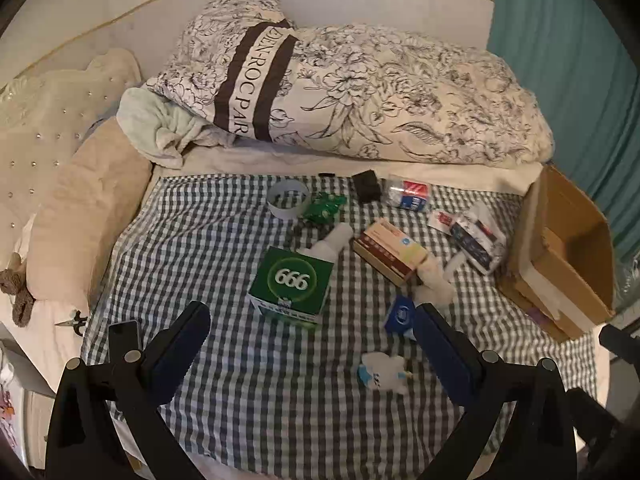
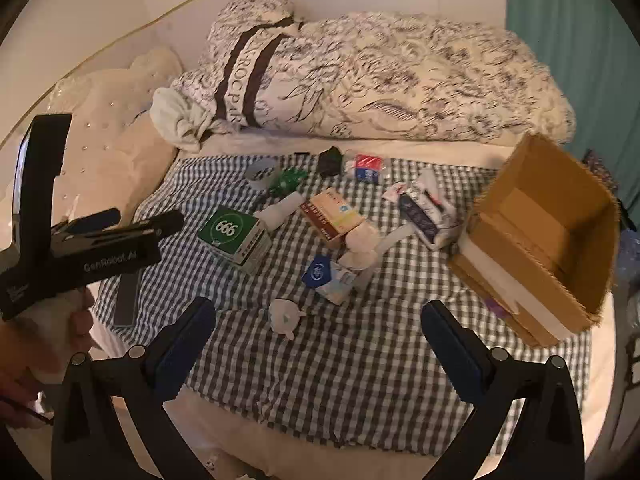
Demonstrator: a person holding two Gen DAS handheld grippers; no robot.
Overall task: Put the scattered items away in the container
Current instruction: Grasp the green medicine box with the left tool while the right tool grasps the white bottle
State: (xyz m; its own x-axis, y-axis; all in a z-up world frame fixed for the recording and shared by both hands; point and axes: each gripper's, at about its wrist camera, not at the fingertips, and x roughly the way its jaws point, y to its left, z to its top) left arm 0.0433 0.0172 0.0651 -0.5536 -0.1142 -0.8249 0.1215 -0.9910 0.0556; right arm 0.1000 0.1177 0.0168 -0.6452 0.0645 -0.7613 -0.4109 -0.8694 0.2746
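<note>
Left gripper [image 1: 312,344] and right gripper [image 2: 318,334] were held over the bed's near edge, jaws spread wide, nothing gripped. Small white packet [image 1: 384,372] was seen nearest on the checked cloth [image 1: 256,400]. Green 666 box [image 1: 290,284] was mid-cloth, brown carton [image 1: 390,250] beyond it. Cardboard box [image 2: 548,236] was at the bed's right edge, tape roll [image 1: 287,198] near the cloth's far edge.
</note>
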